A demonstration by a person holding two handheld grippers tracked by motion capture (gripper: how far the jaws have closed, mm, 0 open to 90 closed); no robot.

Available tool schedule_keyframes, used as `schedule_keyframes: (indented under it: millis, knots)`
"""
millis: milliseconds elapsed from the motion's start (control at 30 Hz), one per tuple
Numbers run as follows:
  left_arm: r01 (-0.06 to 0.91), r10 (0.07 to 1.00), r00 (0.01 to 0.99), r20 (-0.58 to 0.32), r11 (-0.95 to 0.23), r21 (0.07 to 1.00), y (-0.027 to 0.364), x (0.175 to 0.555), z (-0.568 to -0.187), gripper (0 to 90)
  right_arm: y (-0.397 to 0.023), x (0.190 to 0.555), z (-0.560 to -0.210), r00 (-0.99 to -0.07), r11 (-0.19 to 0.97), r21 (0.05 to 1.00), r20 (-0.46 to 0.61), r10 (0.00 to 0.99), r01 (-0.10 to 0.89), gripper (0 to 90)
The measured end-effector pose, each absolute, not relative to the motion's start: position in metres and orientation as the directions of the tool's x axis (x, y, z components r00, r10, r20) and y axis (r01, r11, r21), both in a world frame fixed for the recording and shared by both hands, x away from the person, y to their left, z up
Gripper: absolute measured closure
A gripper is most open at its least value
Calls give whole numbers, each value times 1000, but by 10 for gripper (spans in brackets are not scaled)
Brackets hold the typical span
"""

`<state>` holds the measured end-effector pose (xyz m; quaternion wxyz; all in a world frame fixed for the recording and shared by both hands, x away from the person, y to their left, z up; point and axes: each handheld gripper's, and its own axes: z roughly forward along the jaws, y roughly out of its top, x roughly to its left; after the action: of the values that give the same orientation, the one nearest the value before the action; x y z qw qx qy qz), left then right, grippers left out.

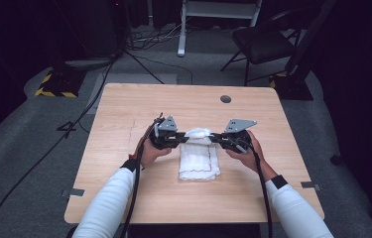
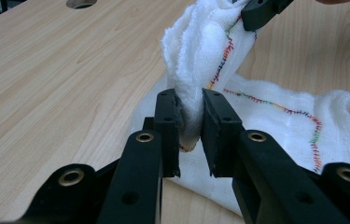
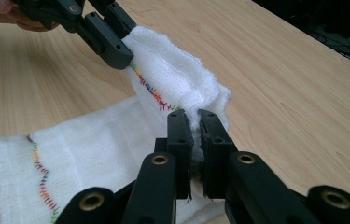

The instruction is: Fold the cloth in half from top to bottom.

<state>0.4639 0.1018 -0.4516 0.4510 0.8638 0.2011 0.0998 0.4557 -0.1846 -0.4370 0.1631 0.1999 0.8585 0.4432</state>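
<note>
High view, table: pale wooden table (image 1: pixel 124 163) with a round hole near its far edge is carrying the work.
Cloth: white woven cloth with multicoloured stitching (image 1: pixel 199 159) is lying near the table's middle, its near part flat and its far edge being lifted off the wood between both grippers.
Left gripper: black two-jaw left gripper (image 2: pixel 190 126) is pinching one lifted corner of the cloth, its jaws nearly together with a thick bunch of fabric between the pads.
Right gripper: black two-jaw right gripper (image 3: pixel 195 140) is clamping the other lifted corner, its jaws almost touching with a thin fold of cloth between them.
Risk, slipping: the left corner is sitting bunched and rounded in the jaws, so a pull could be working it free, and the edge would be dropping crooked.
Risk, uneven fold: if one hand is travelling ahead of the other, the stitched edges are likely landing out of line.
</note>
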Motion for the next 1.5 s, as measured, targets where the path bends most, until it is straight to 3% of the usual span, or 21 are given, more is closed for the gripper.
schedule_keyframes:
  millis: [633, 1500]
  knots:
    - [180, 366, 929, 53, -572, 800, 96, 433, -448, 803, -197, 424, -434, -911, 533, 833, -95, 401, 148, 849]
    - [130, 313, 943, 115, -661, 739, 91, 400, -464, 795, -195, 402, -456, -944, 591, 791, -55, 326, 158, 844]
